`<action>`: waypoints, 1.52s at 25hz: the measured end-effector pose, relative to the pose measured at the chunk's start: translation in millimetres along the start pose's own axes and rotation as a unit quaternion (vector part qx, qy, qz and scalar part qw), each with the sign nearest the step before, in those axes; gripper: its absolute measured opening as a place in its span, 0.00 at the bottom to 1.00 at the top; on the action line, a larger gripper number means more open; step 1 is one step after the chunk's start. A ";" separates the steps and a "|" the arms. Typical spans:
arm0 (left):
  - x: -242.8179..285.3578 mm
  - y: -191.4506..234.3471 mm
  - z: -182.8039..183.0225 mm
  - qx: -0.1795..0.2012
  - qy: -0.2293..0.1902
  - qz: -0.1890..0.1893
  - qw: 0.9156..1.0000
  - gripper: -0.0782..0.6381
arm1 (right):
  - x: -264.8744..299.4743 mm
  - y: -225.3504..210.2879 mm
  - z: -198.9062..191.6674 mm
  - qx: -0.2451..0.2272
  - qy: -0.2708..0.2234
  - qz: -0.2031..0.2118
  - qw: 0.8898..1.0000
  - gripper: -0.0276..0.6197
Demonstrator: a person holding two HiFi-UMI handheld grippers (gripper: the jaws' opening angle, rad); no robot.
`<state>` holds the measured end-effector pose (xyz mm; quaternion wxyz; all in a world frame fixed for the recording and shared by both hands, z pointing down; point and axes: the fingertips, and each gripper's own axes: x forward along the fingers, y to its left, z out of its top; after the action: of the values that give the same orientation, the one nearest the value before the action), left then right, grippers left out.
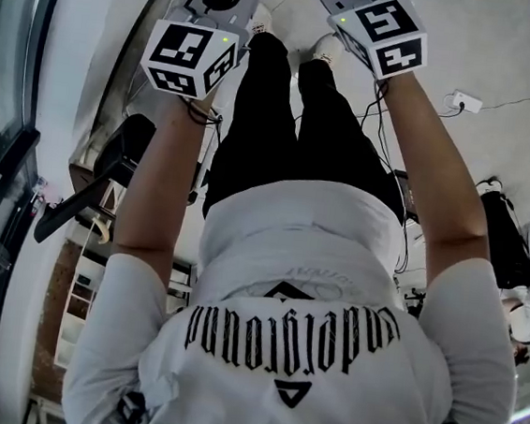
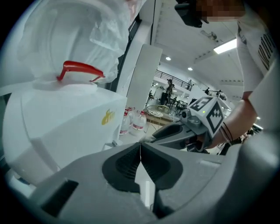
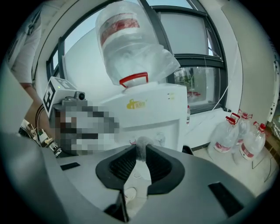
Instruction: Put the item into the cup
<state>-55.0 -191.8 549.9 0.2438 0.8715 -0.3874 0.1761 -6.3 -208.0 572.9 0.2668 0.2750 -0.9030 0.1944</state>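
Presently, right gripper (image 3: 141,153): I see jaws pinched on small grey item (image 3: 142,144) at tips.
Left gripper (image 2: 140,149): jaws together, empty.

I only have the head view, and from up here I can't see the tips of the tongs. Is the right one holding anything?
Observer: Yes. The right gripper view shows the right tongs pinched on a small pale grey item; I can't tell what it is.
Operator: And the left?
Observer: The left tongs are shut, with nothing between them.
Operator: Any cup ahead?
Observer: None shows. Both gripper views face a white water dispenser with a bottle upside down on top.
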 end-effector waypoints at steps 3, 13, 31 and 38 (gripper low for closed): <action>13.4 7.3 -9.3 -0.003 0.005 0.003 1.000 0.13 | 19.5 -7.9 -13.9 0.005 0.010 0.003 1.000 0.15; 39.0 27.7 -35.5 -0.029 0.016 0.025 0.999 0.13 | 77.4 -31.9 -47.5 0.021 0.029 0.001 0.999 0.15; 50.6 43.9 -66.2 -0.046 0.014 0.050 0.998 0.13 | 161.5 -55.5 -87.1 0.029 0.057 -0.012 0.998 0.15; 49.7 45.9 -66.9 -0.050 0.013 0.049 0.997 0.13 | 178.0 -59.2 -88.9 0.033 0.060 -0.014 0.998 0.15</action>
<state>-66.1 -210.2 642.5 0.2834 0.8355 -0.4351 0.1794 -63.1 -279.5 759.4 0.3144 0.2839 -0.8745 0.2362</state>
